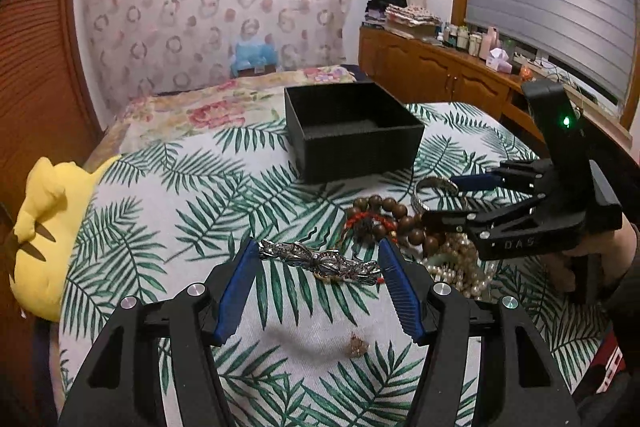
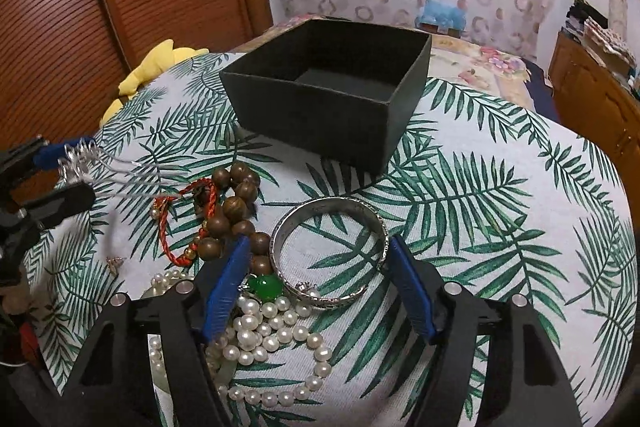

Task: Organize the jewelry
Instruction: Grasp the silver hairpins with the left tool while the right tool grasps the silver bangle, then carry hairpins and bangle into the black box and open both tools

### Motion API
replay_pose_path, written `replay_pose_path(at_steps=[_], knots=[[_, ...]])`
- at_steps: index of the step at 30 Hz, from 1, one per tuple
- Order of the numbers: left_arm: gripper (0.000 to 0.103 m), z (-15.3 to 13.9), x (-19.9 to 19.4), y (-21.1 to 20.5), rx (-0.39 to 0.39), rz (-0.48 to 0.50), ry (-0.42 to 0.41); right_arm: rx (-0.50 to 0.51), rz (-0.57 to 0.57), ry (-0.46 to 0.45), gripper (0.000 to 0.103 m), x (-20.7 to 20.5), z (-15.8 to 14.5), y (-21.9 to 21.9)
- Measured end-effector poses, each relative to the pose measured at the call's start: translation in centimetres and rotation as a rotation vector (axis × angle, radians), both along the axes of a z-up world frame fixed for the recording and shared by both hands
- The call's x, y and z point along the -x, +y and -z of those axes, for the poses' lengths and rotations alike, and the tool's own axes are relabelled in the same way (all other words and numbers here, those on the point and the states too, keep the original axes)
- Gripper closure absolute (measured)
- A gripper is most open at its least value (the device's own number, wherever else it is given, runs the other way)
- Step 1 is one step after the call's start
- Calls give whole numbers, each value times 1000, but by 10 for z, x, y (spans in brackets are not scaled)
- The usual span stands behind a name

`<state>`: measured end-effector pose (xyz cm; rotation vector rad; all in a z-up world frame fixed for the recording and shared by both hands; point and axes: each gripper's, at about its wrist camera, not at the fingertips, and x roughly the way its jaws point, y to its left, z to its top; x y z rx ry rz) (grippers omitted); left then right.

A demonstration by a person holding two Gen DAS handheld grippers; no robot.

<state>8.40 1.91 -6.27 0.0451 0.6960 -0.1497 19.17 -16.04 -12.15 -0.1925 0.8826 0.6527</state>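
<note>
An open black box (image 1: 352, 131) (image 2: 332, 87) stands on the leaf-print cloth. My left gripper (image 1: 318, 263) is shut on a silver hair comb (image 1: 320, 263), held above the cloth; it also shows in the right wrist view (image 2: 80, 163). My right gripper (image 2: 316, 259) is open around a silver bangle (image 2: 332, 247) lying on the cloth. Beside the bangle lie wooden beads (image 2: 236, 203), a red cord bracelet (image 2: 180, 223), pearls (image 2: 264, 339) and a green stone (image 2: 264, 285). The right gripper also appears in the left wrist view (image 1: 444, 199).
A small gold piece (image 1: 357, 344) (image 2: 114, 263) lies on the cloth near the left gripper. A yellow plush toy (image 1: 44, 235) sits at the left edge. A wooden cabinet (image 1: 440, 71) with bottles stands at the right, a wooden door on the left.
</note>
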Motion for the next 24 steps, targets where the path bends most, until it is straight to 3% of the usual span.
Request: replay_pose_path(at_steps=[7, 16, 18, 19, 22, 24], knots=[[44, -13, -3, -6, -10, 10, -27, 17, 15, -2, 53, -5, -3, -5], [44, -24, -7, -11, -18, 20, -46, 38, 27, -13, 53, -9, 2, -3], [44, -26, -8, -11, -18, 21, -50, 43, 35, -16, 61, -11, 2, -3], [44, -26, -8, -11, -17, 22, -52, 50, 47, -19, 74, -13, 2, -4], [44, -28, -9, -12, -18, 25, -56, 43, 62, -6, 94, -21, 2, -9], [44, -29, -10, -13, -19, 27, -59, 28, 52, 8, 96, -26, 2, -12]])
